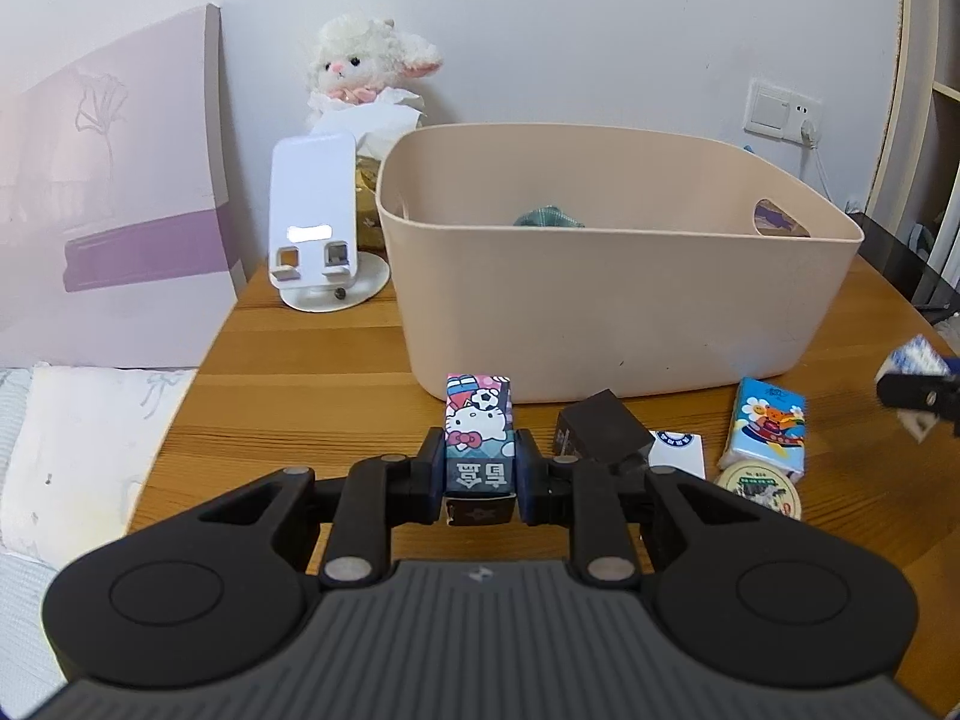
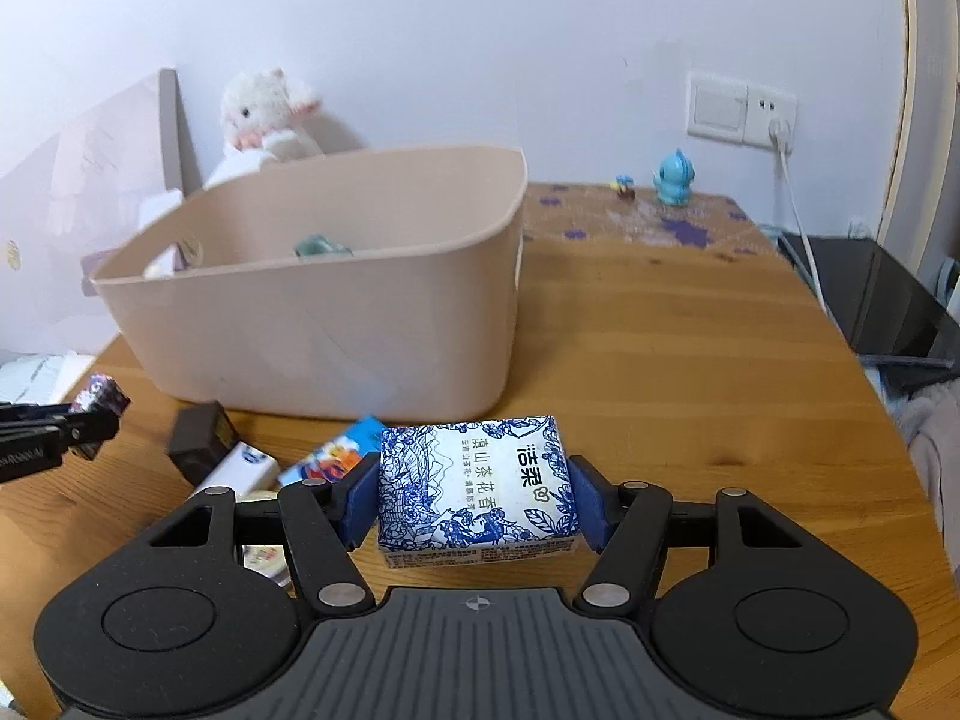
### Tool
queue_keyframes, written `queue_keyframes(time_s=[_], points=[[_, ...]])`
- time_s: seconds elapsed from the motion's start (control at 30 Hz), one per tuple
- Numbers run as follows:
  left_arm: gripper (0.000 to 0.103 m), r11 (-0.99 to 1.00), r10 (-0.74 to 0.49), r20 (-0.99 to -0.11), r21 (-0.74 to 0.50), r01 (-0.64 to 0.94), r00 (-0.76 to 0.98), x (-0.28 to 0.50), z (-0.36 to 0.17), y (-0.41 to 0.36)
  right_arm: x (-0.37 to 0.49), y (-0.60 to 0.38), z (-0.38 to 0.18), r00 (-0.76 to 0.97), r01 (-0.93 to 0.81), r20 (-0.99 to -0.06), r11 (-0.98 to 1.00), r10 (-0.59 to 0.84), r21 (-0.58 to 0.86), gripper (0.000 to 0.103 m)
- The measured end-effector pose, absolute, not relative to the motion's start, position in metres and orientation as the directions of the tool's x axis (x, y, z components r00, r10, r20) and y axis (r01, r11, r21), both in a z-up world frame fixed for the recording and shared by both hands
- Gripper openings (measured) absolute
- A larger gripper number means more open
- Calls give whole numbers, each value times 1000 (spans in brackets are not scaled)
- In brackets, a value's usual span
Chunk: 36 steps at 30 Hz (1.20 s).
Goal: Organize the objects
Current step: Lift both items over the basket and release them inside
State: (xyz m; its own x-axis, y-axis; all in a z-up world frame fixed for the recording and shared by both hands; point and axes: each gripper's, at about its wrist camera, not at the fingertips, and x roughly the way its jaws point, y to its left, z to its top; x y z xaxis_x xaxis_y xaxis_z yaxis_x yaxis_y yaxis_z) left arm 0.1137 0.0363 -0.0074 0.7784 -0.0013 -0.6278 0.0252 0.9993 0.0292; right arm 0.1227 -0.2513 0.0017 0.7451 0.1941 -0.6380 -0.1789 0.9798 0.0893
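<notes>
My left gripper is shut on a small Hello Kitty box, held in front of the beige plastic bin. My right gripper is shut on a blue-and-white tissue pack, held above the table to the right of the bin. On the table in front of the bin lie a dark block, a white card box, a cartoon tissue pack and a round tin. Green cloth lies inside the bin.
A white phone stand and a plush lamb stand behind the bin on the left. A purple-and-pink board leans at the left. A blue figurine and a cable are at the far right. A bed is off the table's left edge.
</notes>
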Motion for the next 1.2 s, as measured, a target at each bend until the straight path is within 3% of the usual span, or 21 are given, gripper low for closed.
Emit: queue_keyframes(time_s=[0.43,0.83,1.2], points=[[25,998,-31,-522,26,53,853,89,59,31,106,-244,70,828,-241,-504,967,247,77,62],[25,996,-54,-450,34,78,891,128,91,5,135,-222,103,874,-260,-411,964,259,54,62],[25,995,-29,-473,73,72,881,195,76,-18,198,-193,91,875,-237,-433,972,216,6,62]])
